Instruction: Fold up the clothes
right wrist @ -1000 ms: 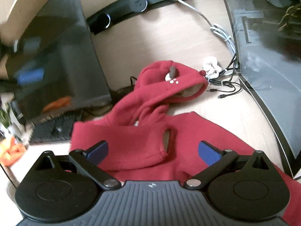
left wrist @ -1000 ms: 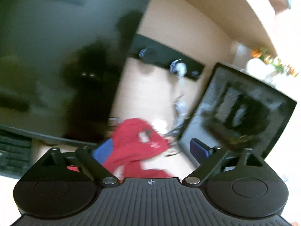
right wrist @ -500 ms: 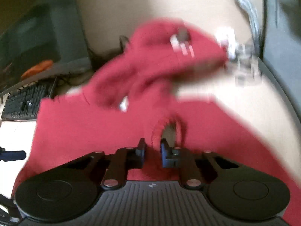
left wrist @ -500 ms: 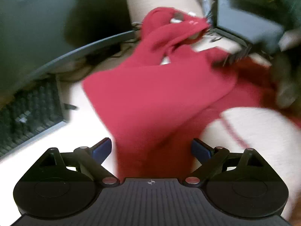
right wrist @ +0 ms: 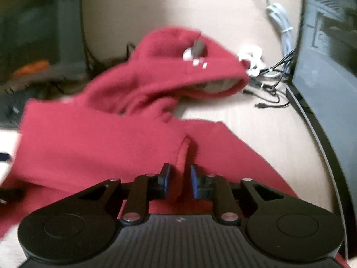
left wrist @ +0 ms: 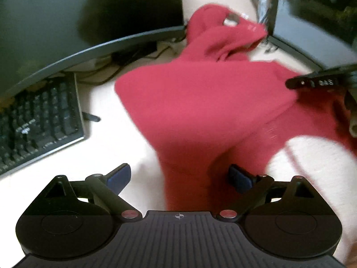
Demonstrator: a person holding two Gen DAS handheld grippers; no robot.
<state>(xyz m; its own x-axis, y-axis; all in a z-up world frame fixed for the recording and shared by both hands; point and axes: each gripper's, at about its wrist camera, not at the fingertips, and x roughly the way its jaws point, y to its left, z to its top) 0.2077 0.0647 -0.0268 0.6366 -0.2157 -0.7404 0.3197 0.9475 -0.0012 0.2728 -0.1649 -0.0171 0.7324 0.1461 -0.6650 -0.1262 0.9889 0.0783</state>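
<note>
Pale wooden desk forms the work surface, bounded by a dark monitor and keyboard on one side and a second dark screen with loose cables on the other. A red hooded garment is spread across the desk between them, hood toward the rear.

The fabric is judged to be soft, thick fleece: light, limp and non-fragile. It will drape and sag when lifted, so edges, hems and sleeve cuffs are recommended as grip points rather than the flat middle.

The right gripper is seen nearly closed, with a raised ridge of red fabric between its pads; pad contact looks likely but cannot be confirmed. Its jaws have just reopened slightly after closing. The left gripper is held wide open, with a sleeve-like strip of the garment lying between its fingers, ungripped.

Compared with one second earlier, the right jaws were then spread wide above the cloth. The left view then showed mostly wall and monitors; it is now directed down onto the garment.
</note>
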